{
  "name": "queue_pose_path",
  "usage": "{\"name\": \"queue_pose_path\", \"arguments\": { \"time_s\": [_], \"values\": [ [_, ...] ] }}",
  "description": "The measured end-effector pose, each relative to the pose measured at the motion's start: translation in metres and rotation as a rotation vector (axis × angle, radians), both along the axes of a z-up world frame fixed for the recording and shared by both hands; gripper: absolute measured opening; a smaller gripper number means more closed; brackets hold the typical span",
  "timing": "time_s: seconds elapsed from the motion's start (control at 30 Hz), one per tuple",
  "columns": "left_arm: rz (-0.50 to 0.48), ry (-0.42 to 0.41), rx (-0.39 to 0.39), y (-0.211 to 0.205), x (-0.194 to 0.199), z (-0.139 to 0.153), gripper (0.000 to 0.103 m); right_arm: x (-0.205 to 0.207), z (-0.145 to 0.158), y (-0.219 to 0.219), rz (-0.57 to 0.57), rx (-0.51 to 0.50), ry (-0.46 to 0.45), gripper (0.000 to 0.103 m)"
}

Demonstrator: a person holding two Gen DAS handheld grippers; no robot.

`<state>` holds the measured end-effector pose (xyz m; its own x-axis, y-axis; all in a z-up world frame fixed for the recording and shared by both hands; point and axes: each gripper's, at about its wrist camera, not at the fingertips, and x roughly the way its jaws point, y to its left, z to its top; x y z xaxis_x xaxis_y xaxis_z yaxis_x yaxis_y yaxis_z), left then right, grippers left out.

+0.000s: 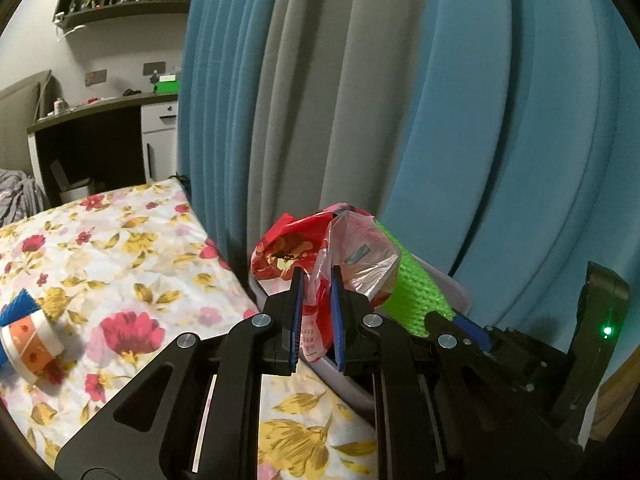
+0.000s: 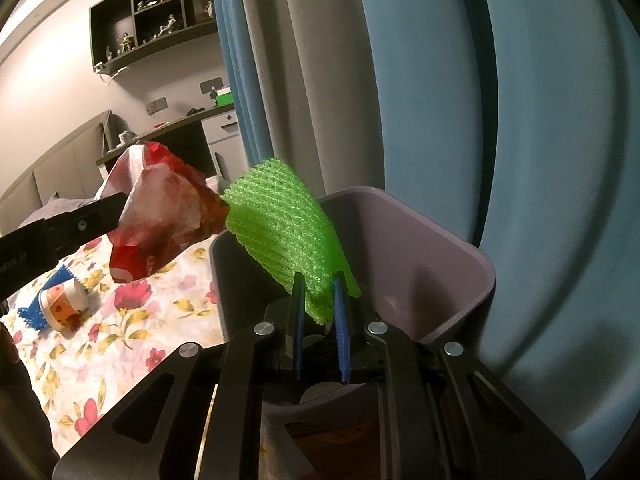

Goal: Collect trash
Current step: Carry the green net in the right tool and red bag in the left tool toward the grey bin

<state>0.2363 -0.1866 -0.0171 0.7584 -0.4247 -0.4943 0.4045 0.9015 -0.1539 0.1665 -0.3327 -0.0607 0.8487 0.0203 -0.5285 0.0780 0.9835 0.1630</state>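
bin (image 2: 460, 256) mouth: open | curtain (image 2: 520, 120) just behind | bed (image 2: 132, 320) alongside left

Crumpled red-white plastic bag (image 1: 320, 252) beside green foam net (image 2: 288, 236), over grey bin (image 2: 452, 248)

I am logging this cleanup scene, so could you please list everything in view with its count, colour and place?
Plastic bag: one, red and clear, crumpled, held above the bed's edge.
Foam net: one, bright green, held over the bin's opening.
Trash bin: one, pale purple, beside the bed, in front of the curtains.
Paper cup: one, orange and white, lying on the bedsheet.
Blue net: one, beside the cup.
Bedsheet: one, white with red and yellow flowers.
Curtains: blue and grey, behind the bin.
Wall shelf: one, dark, holding small figurines.
Desk: one, dark, by the far wall.
Left gripper: shut on the bag.
Right gripper: shut on the net.
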Motion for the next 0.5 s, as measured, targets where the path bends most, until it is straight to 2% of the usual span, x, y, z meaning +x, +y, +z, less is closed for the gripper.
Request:
{"name": "queue_pose_path", "arguments": {
  "time_s": [0.5],
  "values": [
    [-0.037, 0.037, -0.009, -0.021, 0.022, -0.011, 0.012, 0.009, -0.008, -0.011, -0.018, 0.005, 0.021, 0.015]
  ]
}}
